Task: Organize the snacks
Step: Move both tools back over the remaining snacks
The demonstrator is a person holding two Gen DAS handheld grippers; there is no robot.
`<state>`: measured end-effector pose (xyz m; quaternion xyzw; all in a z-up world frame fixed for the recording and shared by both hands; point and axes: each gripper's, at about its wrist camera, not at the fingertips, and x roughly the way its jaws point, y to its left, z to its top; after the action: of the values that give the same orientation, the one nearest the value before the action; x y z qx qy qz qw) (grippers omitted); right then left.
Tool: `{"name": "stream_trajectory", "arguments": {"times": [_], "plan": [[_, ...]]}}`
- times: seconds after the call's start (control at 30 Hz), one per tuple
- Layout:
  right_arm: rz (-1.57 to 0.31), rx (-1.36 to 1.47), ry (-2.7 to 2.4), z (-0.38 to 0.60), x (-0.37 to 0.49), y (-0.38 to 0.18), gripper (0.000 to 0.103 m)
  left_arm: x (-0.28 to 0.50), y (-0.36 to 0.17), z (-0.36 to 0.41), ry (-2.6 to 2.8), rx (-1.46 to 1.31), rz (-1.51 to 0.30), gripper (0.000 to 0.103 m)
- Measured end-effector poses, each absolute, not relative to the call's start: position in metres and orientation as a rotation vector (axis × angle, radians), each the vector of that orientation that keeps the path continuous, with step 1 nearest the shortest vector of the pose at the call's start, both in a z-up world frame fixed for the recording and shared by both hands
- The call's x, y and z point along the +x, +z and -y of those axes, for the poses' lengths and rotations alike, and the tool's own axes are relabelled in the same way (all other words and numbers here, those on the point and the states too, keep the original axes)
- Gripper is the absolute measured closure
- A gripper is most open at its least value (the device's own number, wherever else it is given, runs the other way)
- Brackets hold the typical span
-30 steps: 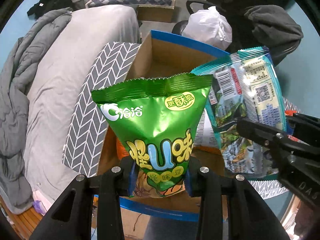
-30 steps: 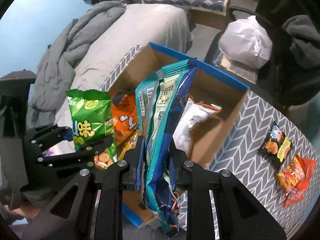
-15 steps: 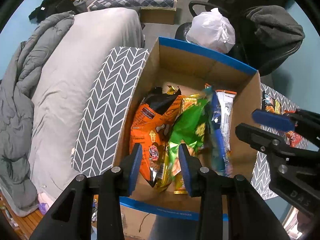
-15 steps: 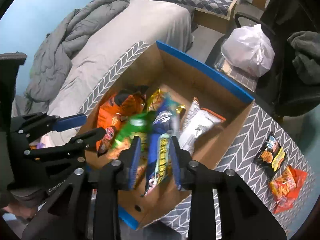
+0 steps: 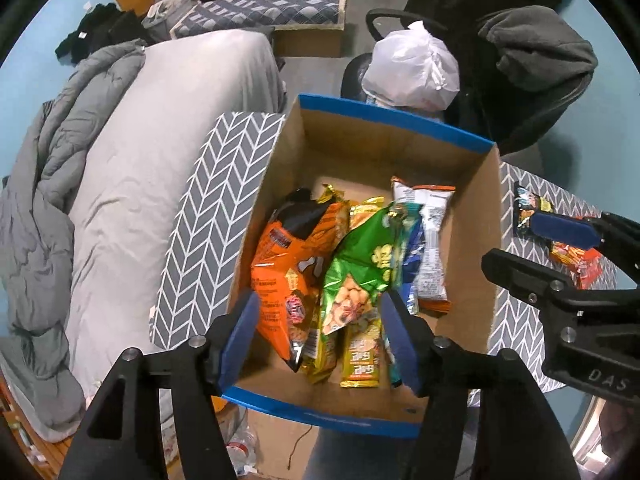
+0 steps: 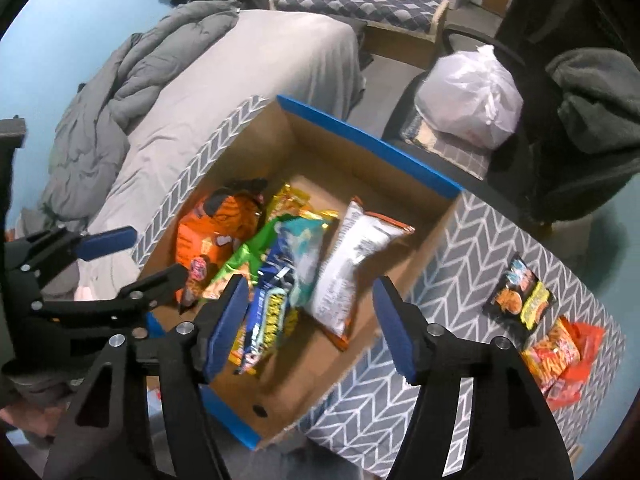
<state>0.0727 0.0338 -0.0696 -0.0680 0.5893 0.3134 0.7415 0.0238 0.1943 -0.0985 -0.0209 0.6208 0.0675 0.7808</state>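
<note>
A blue-rimmed cardboard box (image 5: 392, 120) (image 6: 360, 132) holds several snack bags. A green bag (image 5: 360, 272) (image 6: 240, 260) and a teal-blue bag (image 5: 412, 240) (image 6: 288, 276) lie on top, beside an orange bag (image 5: 280, 264) (image 6: 216, 224) and a white bag (image 5: 432, 240) (image 6: 356, 252). My left gripper (image 5: 320, 336) is open and empty above the box's near edge. My right gripper (image 6: 308, 320) is open and empty above the box. Two small packets, black (image 6: 520, 300) and orange-red (image 6: 560, 356), lie on the chevron tablecloth (image 6: 460, 272) to the right.
A bed with a grey duvet (image 5: 120, 168) lies left of the table. A chair with a white plastic bag (image 5: 412, 68) and dark clothes (image 5: 536, 48) stands behind the box.
Both grippers opened and let go of their bags: the green bag and the teal-blue bag dropped into the box. The jaws have spread wider since half a second ago.
</note>
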Motion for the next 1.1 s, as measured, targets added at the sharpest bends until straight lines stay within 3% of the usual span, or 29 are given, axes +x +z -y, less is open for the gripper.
{"name": "stream_trajectory", "arguments": {"times": [0.17, 1.1], "plan": [[-1.305, -0.109, 0.627, -0.003, 0.075, -0.071, 0.034, 0.028, -0.093, -0.177, 0.113, -0.022, -1.341, 0.032], [-1.384, 0.070, 0.207, 0.228, 0.039, -0.098, 0.032, 0.055, -0.091, 0.013, -0.251, 0.285, -1.299, 0.027]]}}
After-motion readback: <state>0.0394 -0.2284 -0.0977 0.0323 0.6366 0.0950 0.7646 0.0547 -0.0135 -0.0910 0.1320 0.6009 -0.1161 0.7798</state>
